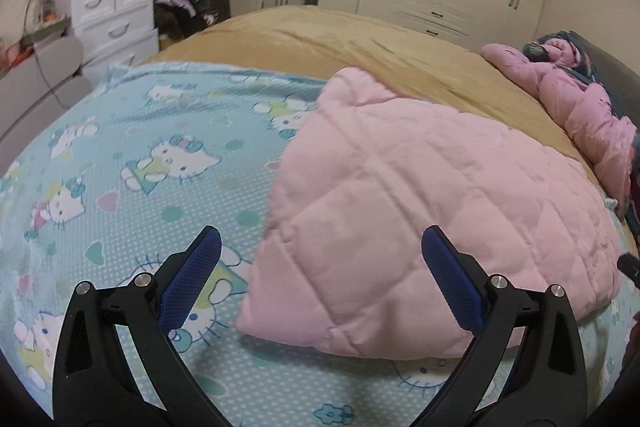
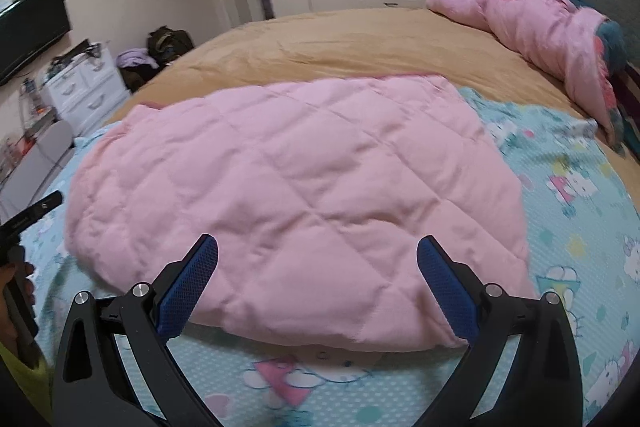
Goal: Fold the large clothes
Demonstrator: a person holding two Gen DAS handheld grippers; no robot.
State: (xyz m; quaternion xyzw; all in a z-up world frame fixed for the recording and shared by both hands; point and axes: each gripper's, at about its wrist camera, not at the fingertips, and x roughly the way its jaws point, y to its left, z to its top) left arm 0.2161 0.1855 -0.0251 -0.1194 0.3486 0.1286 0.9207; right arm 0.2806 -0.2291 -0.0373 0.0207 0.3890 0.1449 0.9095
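Pink quilted garment (image 2: 296,187) lies flat, already folded to a compact pad, on the blue cartoon-print sheet (image 1: 120,155), which is spread over a tan bedcover (image 2: 360,47). Long axis runs approx. left-right across the right wrist view; short axis runs away from the grippers toward the headboard end. Near hem faces both grippers. Which end is collar vs. hem: cannot tell.

Right gripper (image 2: 318,283): centred on the near edge, garment directly ahead and between the finger lines. Jaws wide apart, holding nothing.

Left gripper (image 1: 322,283): offset to the garment's left end; left corner sits ahead and slightly right of centre. Jaws wide apart, holding nothing. Left finger is over bare sheet, right finger over pink fabric.

Judgement: right gripper is nearer the garment's middle; left is placed for the left corner. Next fold likely needs a grip along the near edge, lifted across the short axis.

A second pink padded item (image 2: 540,27) lies well apart, by the headboard.
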